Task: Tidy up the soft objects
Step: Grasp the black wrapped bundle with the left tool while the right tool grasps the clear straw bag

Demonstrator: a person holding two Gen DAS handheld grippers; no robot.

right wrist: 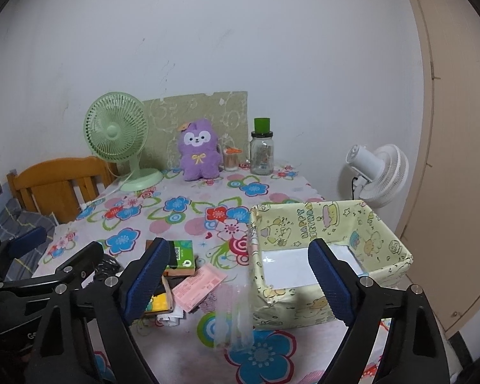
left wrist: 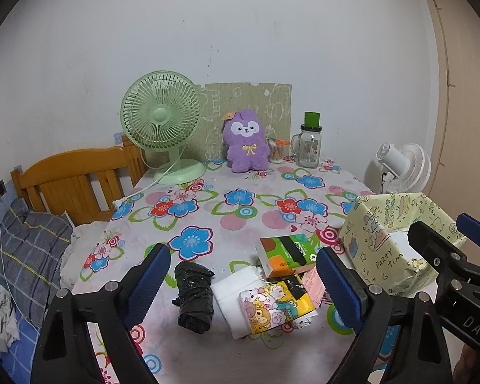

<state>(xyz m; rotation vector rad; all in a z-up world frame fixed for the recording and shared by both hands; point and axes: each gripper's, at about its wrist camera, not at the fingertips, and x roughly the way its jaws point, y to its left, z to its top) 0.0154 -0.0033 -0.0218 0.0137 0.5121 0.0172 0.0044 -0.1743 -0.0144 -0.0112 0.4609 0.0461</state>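
Both grippers hover spread apart, holding nothing: the left gripper [left wrist: 243, 284] above a black bag roll [left wrist: 193, 297], white tissues [left wrist: 232, 291] and cartoon tissue packs [left wrist: 276, 305]; the right gripper [right wrist: 240, 283] near the yellow paper-lined box [right wrist: 332, 224]. Far off, a purple plush [left wrist: 247, 142] sits beside a green fan [left wrist: 161, 115].

The flowered table [left wrist: 240, 204] carries a green fan [left wrist: 161, 121], purple plush [left wrist: 246, 142], jar [left wrist: 308, 147], tissue packs [left wrist: 278, 304] and yellow box [right wrist: 329, 256].

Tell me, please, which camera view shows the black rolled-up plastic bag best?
The left wrist view: the black rolled-up plastic bag lies in full sight between the open left gripper fingers. In the right wrist view the left gripper hides almost all of it.
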